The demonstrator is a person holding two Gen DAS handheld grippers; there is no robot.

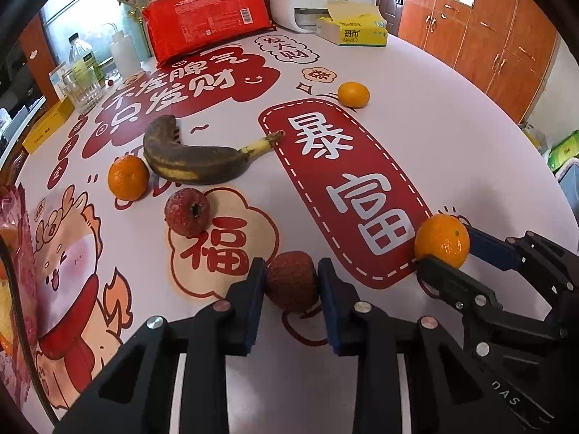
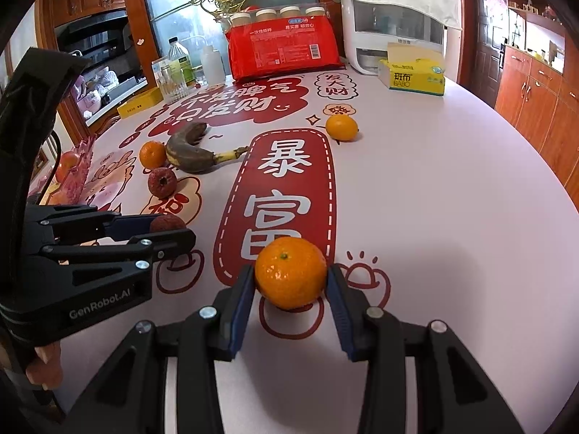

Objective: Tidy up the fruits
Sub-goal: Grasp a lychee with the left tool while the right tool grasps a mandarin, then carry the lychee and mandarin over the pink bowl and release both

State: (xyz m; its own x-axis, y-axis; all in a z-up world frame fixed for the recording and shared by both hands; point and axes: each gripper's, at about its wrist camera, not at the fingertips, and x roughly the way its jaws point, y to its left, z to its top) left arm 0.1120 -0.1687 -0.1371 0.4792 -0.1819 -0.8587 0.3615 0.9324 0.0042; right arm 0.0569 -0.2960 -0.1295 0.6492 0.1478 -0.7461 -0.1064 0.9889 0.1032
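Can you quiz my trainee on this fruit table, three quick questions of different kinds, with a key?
1. True or false: the left gripper has its jaws around a dark red fruit.
2. What sits between the right gripper's jaws?
A. banana
B. orange
C. tissue box
3. Fill in: the blackened banana lies on the ____.

Key:
1. true
2. B, the near orange
3. table

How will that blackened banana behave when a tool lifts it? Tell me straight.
The banana is mostly dark brown, so it is probably soft and may bruise or split under a firm squeeze. Its curved body lies flat on the table, so it seems unlikely to roll. The thin yellow stem might tear if gripped there.
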